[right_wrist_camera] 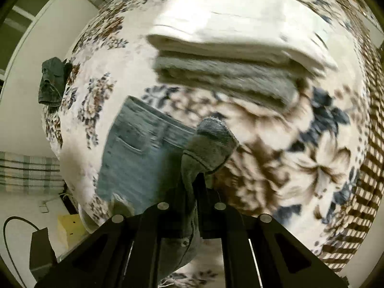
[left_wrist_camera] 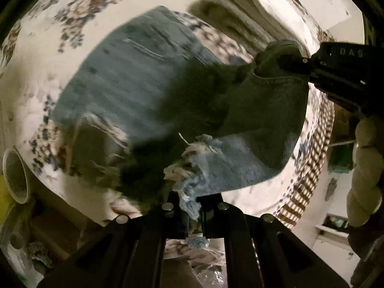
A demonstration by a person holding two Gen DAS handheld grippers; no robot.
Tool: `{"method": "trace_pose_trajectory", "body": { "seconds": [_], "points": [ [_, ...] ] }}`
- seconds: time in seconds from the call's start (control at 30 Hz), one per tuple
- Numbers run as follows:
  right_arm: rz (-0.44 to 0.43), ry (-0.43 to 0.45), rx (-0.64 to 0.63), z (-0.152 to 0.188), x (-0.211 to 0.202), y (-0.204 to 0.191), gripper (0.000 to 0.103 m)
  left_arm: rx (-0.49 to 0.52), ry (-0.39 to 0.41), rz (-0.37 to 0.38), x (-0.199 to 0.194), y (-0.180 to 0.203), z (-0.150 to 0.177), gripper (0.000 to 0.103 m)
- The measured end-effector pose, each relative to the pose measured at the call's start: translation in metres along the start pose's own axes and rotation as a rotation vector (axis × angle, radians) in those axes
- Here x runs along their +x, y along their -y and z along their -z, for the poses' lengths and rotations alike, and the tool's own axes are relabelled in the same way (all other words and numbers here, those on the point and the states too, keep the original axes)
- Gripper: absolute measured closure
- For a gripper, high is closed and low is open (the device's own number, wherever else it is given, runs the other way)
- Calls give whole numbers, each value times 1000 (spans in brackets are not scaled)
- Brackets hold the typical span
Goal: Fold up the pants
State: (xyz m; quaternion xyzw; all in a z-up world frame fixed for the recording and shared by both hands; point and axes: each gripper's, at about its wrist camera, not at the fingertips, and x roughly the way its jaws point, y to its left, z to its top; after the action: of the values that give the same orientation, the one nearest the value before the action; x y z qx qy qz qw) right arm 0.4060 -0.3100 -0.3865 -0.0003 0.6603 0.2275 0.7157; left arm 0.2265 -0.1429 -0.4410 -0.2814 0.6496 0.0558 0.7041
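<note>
Both hand-held grippers pinch the jeans (left_wrist_camera: 148,91) above the bed (left_wrist_camera: 43,55).

Left hand-held gripper (left_wrist_camera: 189,206) clamps the frayed hem; right hand-held gripper (right_wrist_camera: 194,192) clamps the other leg's hem. Denim runs away from me, waistband far, resting on the bed near folded towels (right_wrist_camera: 230,55).

The left gripper (left_wrist_camera: 190,210) is clamped on the frayed hem of the jeans (left_wrist_camera: 134,91); the right gripper (right_wrist_camera: 195,192) pinches their other hem, beside a gloved hand (left_wrist_camera: 366,168)
</note>
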Motion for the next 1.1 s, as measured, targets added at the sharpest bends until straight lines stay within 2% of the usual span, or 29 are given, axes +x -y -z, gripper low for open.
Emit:
{"method": "trace_pose_trajectory", "body": {
  "seconds": [0.07, 0.27, 0.47, 0.53, 0.6, 0.63, 0.67, 0.73, 0.8, 0.83, 0.87, 0.97, 1.03, 1.1],
  "points": [
    [1, -3, -8, -9, 2, -26, 95, -21, -5, 13, -8, -22, -10, 99],
    [34, -24, -38, -42, 46, -108, 95, -94, -33, 24, -16, -100, -48, 98],
    [103, -78, -102, -72, 123, -181, 95, -168, -84, 25, 5, -166, -76, 95],
    [137, -90, -133, -76, 149, -195, 95, -202, -86, -4, 7, -180, -81, 95],
    [161, -140, -133, -77, 173, -205, 93, -216, -89, -4, 9, -188, -84, 94],
    [169, -147, -125, -78, 179, -205, 88, -223, -90, -9, 9, -192, -84, 88],
    [168, -150, -119, -79, 183, -206, 84, -228, -86, -13, 9, -195, -84, 76],
    [125, -163, -107, -80, 186, -209, 52, -217, -69, -27, 7, -196, -83, 61],
    [119, -139, -108, -80, 181, -211, 36, -193, -33, -48, 1, -195, -83, 51],
    [130, -131, -114, -79, 178, -212, 30, -181, -20, -61, -2, -195, -83, 42],
    [144, -121, -119, -78, 175, -212, 29, -172, -9, -75, -4, -192, -84, 39],
    [136, -104, -109, -76, 164, -205, 26, -156, 17, -100, -9, -181, -82, 38],
    [133, -86, -96, -72, 155, -197, 17, -158, 25, -106, -11, -174, -78, 35],
    [135, -68, -96, -67, 146, -190, 17, -166, 38, -110, -14, -168, -72, 31]
  ]
}}
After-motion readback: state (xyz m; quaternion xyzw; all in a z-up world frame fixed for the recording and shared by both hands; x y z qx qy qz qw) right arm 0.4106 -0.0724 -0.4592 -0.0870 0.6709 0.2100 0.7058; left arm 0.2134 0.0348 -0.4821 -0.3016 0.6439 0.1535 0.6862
